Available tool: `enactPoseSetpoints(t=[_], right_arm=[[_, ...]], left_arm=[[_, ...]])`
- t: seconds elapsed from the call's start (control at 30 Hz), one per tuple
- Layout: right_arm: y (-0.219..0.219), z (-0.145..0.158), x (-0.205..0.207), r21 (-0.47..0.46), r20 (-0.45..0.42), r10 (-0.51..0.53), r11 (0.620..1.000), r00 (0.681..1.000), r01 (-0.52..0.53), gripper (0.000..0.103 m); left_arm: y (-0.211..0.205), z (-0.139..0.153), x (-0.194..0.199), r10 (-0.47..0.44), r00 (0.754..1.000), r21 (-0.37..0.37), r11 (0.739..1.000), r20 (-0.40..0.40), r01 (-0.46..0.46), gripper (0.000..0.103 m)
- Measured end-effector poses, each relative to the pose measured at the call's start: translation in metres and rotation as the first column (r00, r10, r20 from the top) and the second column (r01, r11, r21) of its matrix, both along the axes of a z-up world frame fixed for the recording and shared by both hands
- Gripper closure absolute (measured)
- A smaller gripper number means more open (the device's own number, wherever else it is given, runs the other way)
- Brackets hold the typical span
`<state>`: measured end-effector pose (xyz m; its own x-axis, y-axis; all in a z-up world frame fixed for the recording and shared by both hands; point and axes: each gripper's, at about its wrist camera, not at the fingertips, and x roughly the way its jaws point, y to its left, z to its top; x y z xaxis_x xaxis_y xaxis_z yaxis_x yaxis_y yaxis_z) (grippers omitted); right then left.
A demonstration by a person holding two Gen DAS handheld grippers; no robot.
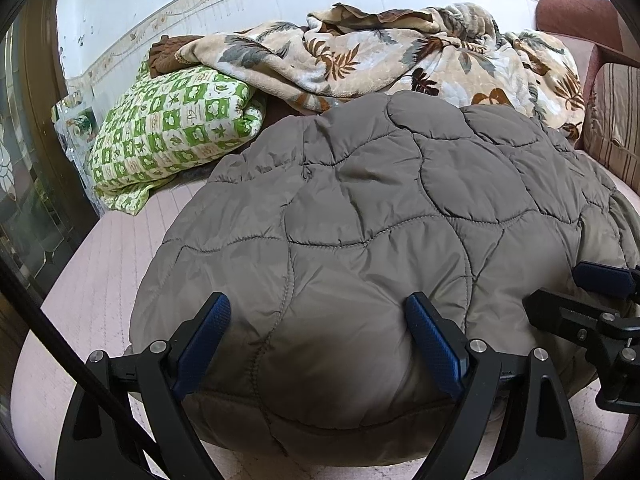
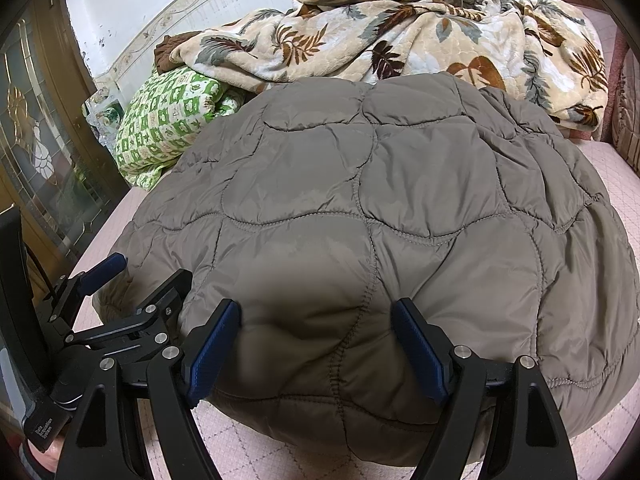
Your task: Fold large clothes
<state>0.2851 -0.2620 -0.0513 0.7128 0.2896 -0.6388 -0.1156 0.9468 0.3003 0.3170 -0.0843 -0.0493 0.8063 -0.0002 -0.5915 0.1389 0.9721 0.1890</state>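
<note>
A grey-brown quilted jacket (image 1: 360, 208) lies spread on the pink bed cover, puffy and folded into a broad mound. My left gripper (image 1: 320, 320) stands wide open over its near edge, and the fabric bulges up between the blue pads (image 1: 202, 340). My right gripper (image 2: 316, 320) is open just as wide over the near edge a little further right, with jacket (image 2: 380, 208) between its fingers too. Each gripper appears in the other's view: the right gripper (image 1: 580, 296) at the edge, the left gripper (image 2: 140, 276) at the jacket's left corner.
A leaf-patterned beige blanket (image 1: 400, 52) is heaped behind the jacket against the white wall. A green checked quilt (image 1: 168, 128) lies folded at the back left. Striped cushions (image 1: 616, 120) stand at the right. Pink bed cover (image 1: 100, 272) shows left of the jacket, by a glass-panelled door (image 2: 36, 140).
</note>
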Motion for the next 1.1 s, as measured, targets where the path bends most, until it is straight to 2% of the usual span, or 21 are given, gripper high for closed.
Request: enactPoseSetpoints(t=[0.13,0.27,0.43,0.57,0.63,0.7,0.83,0.93,1.03,1.1], right_arm=[[-0.001,0.002,-0.002,0.014,0.008,0.0,1.0,1.0,0.0,0.02],[-0.014,0.014,-0.011,0.119,0.063,0.003,0.993,0.998,-0.011,0.02],[-0.048,0.033,-0.02,0.175,0.129,-0.107,0.981,0.986,0.083,0.02],[-0.08,0.025,-0.016,0.182,0.056,-0.228,0.96,0.972,0.214,0.019],[-0.089,0.012,-0.012,0.217,-0.015,-0.241,0.947,0.97,0.238,0.02],[-0.093,0.001,-0.007,0.239,-0.066,-0.229,0.941,0.971,0.238,0.02],[-0.087,0.008,-0.008,0.207,-0.047,-0.225,0.951,0.973,0.23,0.019],[-0.097,0.016,-0.014,0.268,-0.008,-0.241,0.934,0.97,0.235,0.019],[-0.108,0.021,-0.017,0.247,0.006,-0.292,0.927,0.956,0.282,0.019],[-0.119,0.021,-0.021,0.259,-0.002,-0.311,0.918,0.951,0.3,0.019]], left_arm=[[0.001,0.004,-0.001,-0.008,1.0,-0.004,1.0,0.008,0.008,0.014],[0.018,0.025,-0.003,0.003,0.999,-0.089,0.996,0.044,0.001,0.014],[0.052,0.038,0.005,0.092,0.994,-0.152,0.985,0.054,-0.083,0.014],[0.083,0.027,0.026,0.193,0.98,-0.186,0.962,-0.049,-0.199,0.014],[0.093,0.016,0.037,0.205,0.969,-0.218,0.948,-0.139,-0.232,0.014],[0.095,0.007,0.043,0.194,0.962,-0.228,0.945,-0.193,-0.236,0.014],[0.092,0.011,0.04,0.195,0.967,-0.199,0.954,-0.164,-0.226,0.014],[0.101,0.02,0.037,0.191,0.971,-0.245,0.944,-0.142,-0.222,0.014],[0.114,0.027,0.034,0.226,0.967,-0.256,0.934,-0.119,-0.25,0.014],[0.126,0.027,0.037,0.243,0.959,-0.266,0.924,-0.142,-0.274,0.014]])
